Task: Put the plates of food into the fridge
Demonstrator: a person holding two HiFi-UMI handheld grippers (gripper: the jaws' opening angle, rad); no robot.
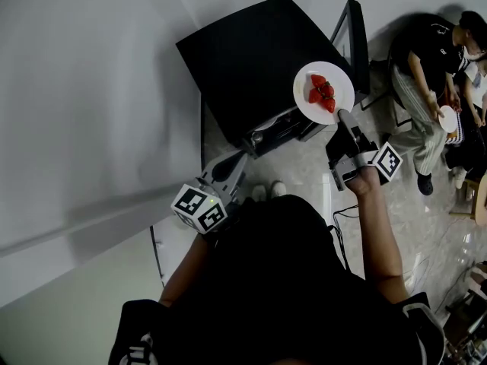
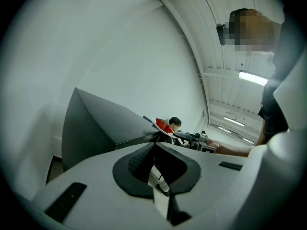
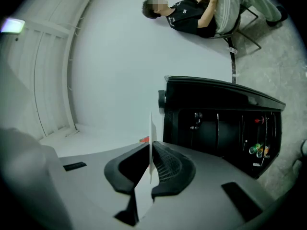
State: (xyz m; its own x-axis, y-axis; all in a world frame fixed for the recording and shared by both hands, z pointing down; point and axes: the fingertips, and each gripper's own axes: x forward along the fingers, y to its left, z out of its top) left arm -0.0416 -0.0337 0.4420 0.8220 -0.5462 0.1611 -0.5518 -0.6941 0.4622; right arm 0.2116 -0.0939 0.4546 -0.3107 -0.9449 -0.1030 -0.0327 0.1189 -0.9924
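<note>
My right hand-held gripper (image 1: 342, 116) is clamped on the near rim of the white plate (image 1: 344, 88), and its own view shows the pads pinched on the thin plate edge (image 3: 151, 143), which stands between them like a blade. The plate sits just beyond the jaw tips, held out level over the right front corner of the black fridge (image 1: 251, 59), with the red strawberries (image 1: 321, 92) heaped at its middle. My left hand-held gripper (image 1: 228, 167) is lower and to the left, pointing at the fridge's front. Its jaws stand a little apart with nothing between them (image 2: 156, 164). From that side only a sliver of the plate shows past the fridge's edge, with the strawberries (image 2: 164, 125) above it. The fridge door (image 1: 354, 36) is swung open and shows nearly edge-on in the head view, so I cannot see the inside there. The right gripper view looks into the dark fridge (image 3: 220, 123), where a few small coloured things (image 3: 258, 150) sit low at the right, too small to name. My own body fills the bottom of the head view. The fridge stands on a pale marbled floor (image 1: 304, 166) against a plain white wall (image 1: 91, 90), and a cable (image 1: 338, 211) trails across the tiles. At the far right a seated person (image 1: 426, 59) is partly cut off by the frame.
</note>
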